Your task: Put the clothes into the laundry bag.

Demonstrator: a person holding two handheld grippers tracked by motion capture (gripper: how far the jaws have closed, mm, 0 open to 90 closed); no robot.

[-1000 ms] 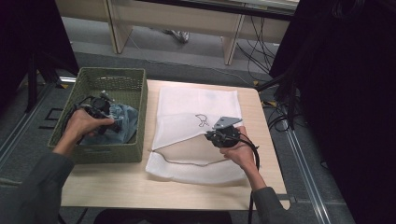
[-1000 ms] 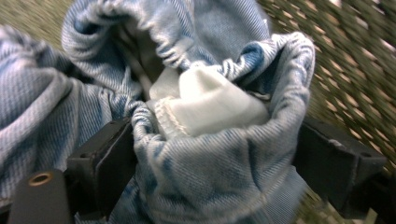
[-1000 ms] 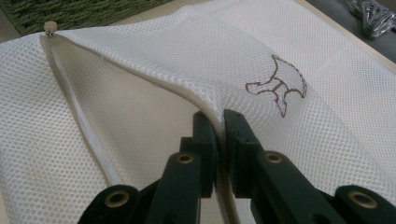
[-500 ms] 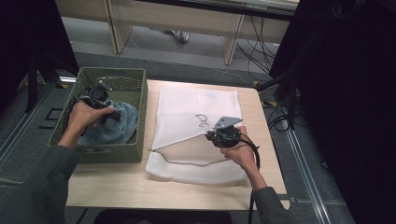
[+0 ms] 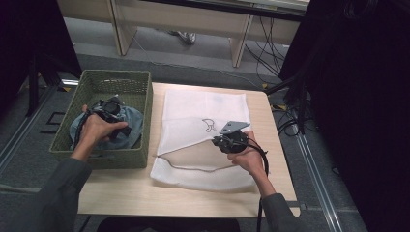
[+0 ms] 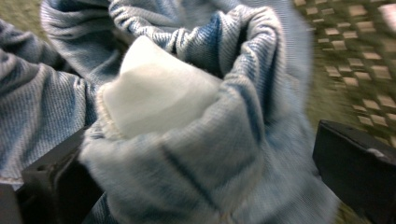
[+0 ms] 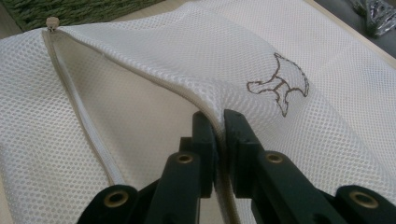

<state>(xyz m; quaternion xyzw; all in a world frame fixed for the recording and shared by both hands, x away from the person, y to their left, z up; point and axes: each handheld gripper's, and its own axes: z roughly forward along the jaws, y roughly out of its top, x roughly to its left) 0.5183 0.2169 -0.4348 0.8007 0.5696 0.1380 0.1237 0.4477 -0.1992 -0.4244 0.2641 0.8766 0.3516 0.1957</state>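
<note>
Two tongs at work: right tongs (image 7: 219, 122) clenched on mesh bag (image 5: 203, 116) zipper edge, lifting it off tabletop (image 5: 116, 193). Left tongs (image 6: 205, 163) just opened wide, denim (image 6: 196, 154) between jaws w/o pinch, in basket (image 5: 147, 116).

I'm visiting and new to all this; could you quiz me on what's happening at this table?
1. True or false: the right gripper is pinching the zipper edge of the white mesh bag.
2. Where do the jeans lie: A) on the floor, B) in the green basket, C) inside the bag?
3. What state are the left gripper jaws in?

Key:
1. True; it holds the opening lifted.
2. B.
3. Spread wide around a bunch of denim, having just opened further.
</note>
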